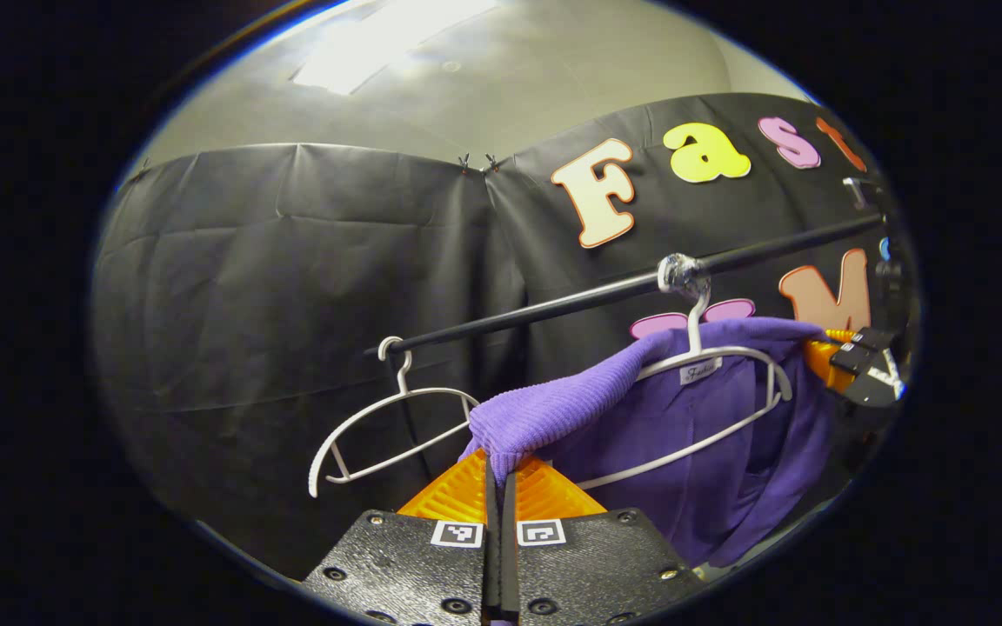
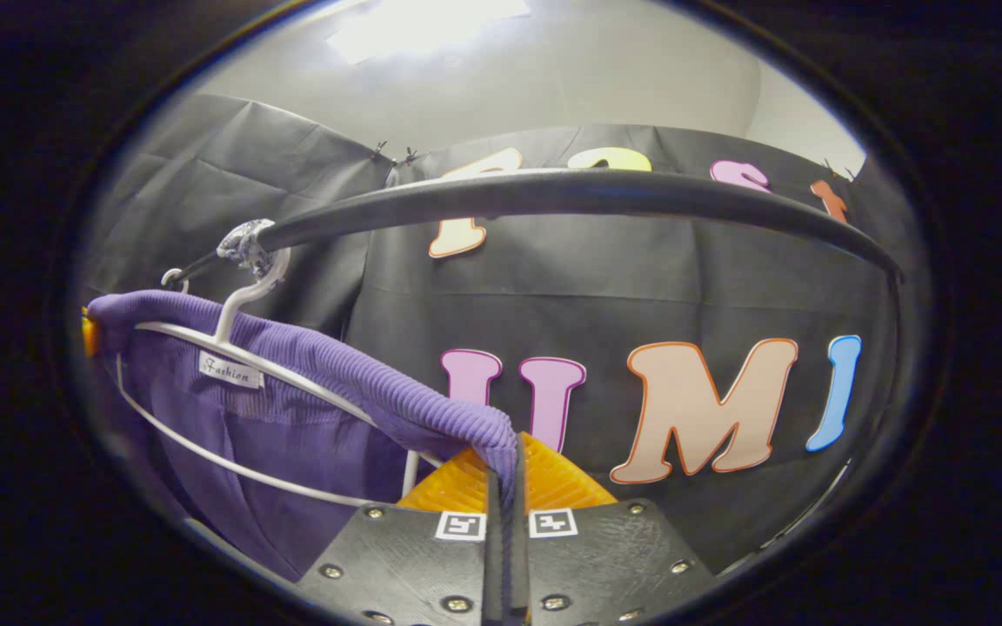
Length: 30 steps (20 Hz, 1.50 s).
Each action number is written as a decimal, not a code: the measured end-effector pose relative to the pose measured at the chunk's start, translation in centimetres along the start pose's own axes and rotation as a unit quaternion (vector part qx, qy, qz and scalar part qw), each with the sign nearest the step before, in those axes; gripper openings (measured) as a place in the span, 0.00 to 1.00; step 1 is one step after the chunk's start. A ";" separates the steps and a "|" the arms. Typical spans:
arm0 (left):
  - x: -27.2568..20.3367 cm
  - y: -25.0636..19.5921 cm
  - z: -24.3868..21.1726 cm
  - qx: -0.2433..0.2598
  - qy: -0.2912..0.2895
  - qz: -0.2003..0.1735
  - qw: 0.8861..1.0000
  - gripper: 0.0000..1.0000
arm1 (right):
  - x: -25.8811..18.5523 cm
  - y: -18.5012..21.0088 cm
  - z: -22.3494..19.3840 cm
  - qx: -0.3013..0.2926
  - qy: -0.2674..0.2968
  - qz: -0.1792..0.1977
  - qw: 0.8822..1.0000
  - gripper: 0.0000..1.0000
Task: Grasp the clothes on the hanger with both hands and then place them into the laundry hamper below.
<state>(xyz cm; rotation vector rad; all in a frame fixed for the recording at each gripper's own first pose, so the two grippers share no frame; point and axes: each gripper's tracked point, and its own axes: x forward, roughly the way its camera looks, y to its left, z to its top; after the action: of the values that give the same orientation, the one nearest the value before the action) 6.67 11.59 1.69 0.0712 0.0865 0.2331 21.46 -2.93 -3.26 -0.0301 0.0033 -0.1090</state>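
While draped on its hanger (image 1: 710, 361) under the rail (image 2: 553, 191), purple garment (image 1: 692, 435) pinched in both closed grippers (image 1: 498, 474) (image 2: 505, 469); empty hanger (image 1: 388, 426) beside

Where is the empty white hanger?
In the left gripper view, the bare white plastic hanger hangs at the black rail's left end, left of the purple knitted garment.

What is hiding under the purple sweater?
A white hanger sits under the purple sweater, hooked on the black rail. Its shoulder ends are covered by cloth. Both grippers, left and right, pinch the sweater's shoulders.
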 end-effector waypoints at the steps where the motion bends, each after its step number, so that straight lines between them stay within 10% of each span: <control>1: -0.1 0.4 0.2 -0.008 0.005 -0.006 1.000 0.00 | 0.1 0.0 0.3 -0.001 -0.004 0.002 1.000 0.04; 30: 5.0 6.1 -1.1 0.045 -0.007 -0.094 0.995 0.00 | 0.6 2.2 3.1 -0.053 -0.055 0.023 0.997 0.04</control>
<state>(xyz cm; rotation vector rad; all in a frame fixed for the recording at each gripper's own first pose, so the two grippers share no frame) 10.01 18.78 0.73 0.1544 0.0891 0.0408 22.27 -0.69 -0.23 -0.1419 -0.0995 -0.0608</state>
